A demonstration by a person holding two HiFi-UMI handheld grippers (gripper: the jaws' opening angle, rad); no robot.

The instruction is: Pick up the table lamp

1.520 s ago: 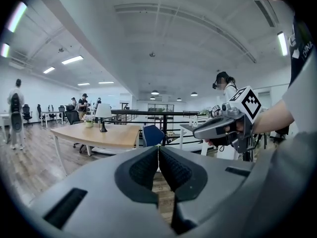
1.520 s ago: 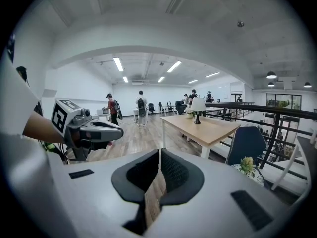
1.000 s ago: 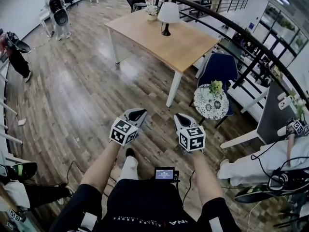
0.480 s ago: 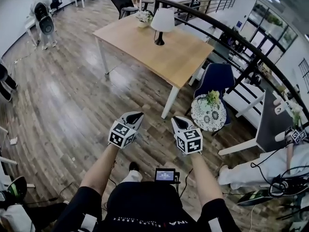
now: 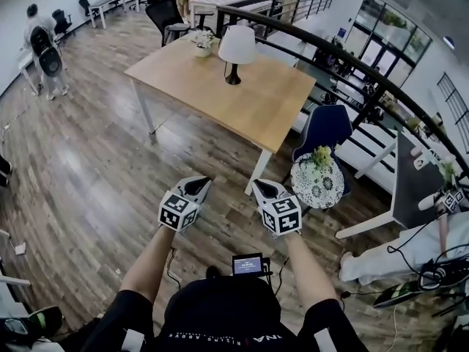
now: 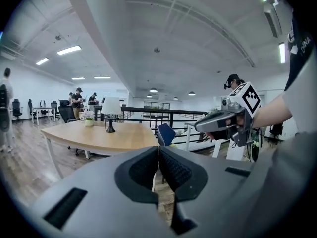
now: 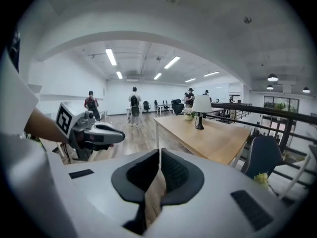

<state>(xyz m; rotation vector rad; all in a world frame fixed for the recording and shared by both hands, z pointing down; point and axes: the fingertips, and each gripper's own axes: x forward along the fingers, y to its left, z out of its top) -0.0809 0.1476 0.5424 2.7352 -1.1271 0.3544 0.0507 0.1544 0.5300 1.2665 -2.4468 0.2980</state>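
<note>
Wood-plank floor [image 5: 88,160] spread around a pale wooden table [image 5: 256,101] beside a black railing [image 5: 315,40]. The table lamp [image 5: 236,50] stood near its far edge. Both the left gripper [image 5: 198,186] and right gripper [image 5: 262,189] were closed, empty, well apart from it.

Small white print on the person's black shirt [image 5: 220,317], bottom centre of the head view, seems to read "INA"; the rest is illegible.

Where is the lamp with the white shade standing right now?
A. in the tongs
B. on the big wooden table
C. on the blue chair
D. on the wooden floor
B: the white-shaded table lamp with a black stem stands upright on the light wooden table, towards its far side.
</note>
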